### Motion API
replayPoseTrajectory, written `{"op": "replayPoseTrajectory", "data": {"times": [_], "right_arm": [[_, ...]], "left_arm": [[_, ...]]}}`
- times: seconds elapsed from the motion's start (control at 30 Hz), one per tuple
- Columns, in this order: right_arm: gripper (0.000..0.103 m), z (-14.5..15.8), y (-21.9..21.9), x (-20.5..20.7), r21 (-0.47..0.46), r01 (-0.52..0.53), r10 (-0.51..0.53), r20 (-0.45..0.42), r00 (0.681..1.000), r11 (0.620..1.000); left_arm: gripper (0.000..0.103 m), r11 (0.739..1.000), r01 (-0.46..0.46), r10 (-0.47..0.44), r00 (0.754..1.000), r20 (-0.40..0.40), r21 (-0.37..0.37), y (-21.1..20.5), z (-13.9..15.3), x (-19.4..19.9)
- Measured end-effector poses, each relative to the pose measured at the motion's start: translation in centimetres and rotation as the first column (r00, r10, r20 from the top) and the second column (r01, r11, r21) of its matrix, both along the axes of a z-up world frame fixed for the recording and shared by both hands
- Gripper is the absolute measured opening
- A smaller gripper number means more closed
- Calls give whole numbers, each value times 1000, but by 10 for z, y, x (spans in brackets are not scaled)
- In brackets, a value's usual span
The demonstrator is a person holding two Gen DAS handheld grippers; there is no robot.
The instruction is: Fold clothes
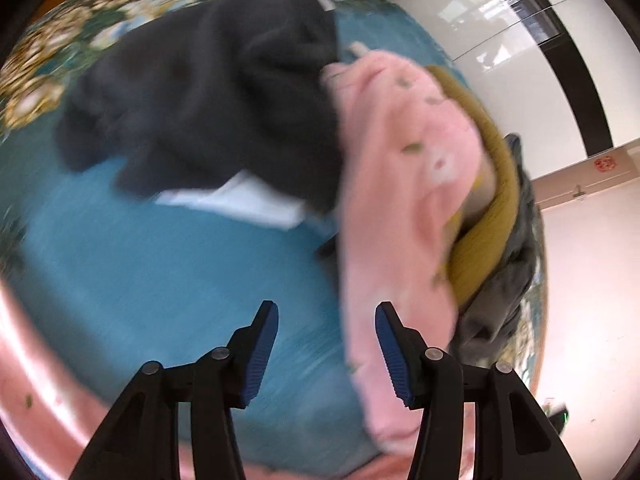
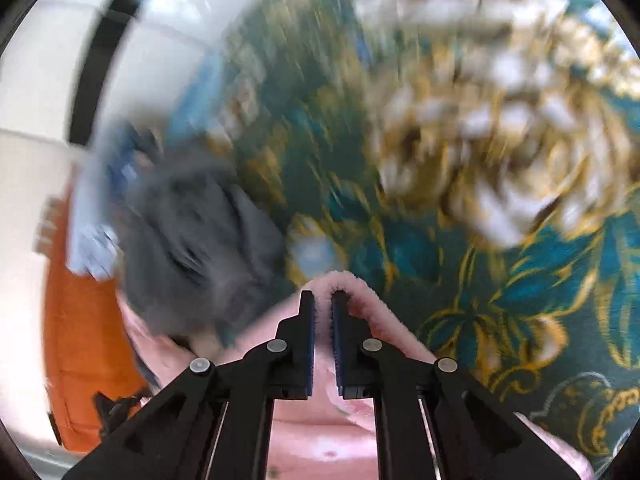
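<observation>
A pink garment with small green prints hangs stretched and blurred at the right of the left wrist view. My left gripper is open and empty over the blue cloth surface, just left of the garment's lower part. In the right wrist view my right gripper is shut on a folded edge of the pink garment, which drapes down under the fingers.
A black garment with a white piece lies on the blue surface. Mustard and grey clothes lie behind the pink one. A grey garment, an orange object and a floral cover show in the right view.
</observation>
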State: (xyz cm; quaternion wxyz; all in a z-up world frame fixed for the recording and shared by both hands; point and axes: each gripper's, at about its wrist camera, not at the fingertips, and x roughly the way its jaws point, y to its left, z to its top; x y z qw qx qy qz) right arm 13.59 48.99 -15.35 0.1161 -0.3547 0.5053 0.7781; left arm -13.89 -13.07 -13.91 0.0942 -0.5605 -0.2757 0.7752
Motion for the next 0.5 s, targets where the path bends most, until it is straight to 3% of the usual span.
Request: {"op": "replayPoseTrajectory", "data": {"times": [0.1, 0.2, 0.33, 0.4, 0.43, 0.5], "right_arm": [[7, 21, 24, 49, 72, 178, -178, -10, 984, 981], [7, 39, 50, 100, 145, 355, -357, -14, 934, 924], [7, 28, 52, 121, 142, 374, -383, 48, 922, 917], [7, 24, 45, 116, 131, 362, -371, 58, 927, 923], [7, 22, 42, 112, 125, 357, -366, 66, 928, 926], [7, 24, 40, 109, 122, 344, -354, 65, 933, 931]], "left_arm": [[59, 1000, 8, -8, 1000, -19, -17, 19, 6, -28], [59, 999, 10, -10, 1000, -2, -38, 36, 0, -47], [55, 999, -32, 32, 999, 41, -10, 49, -15, -60], [10, 998, -69, 68, 996, 60, 8, 49, -19, -60], [9, 997, -79, 79, 995, 65, 4, 48, -17, -59], [8, 997, -65, 65, 998, 0, 32, 45, -1, -51]]}}
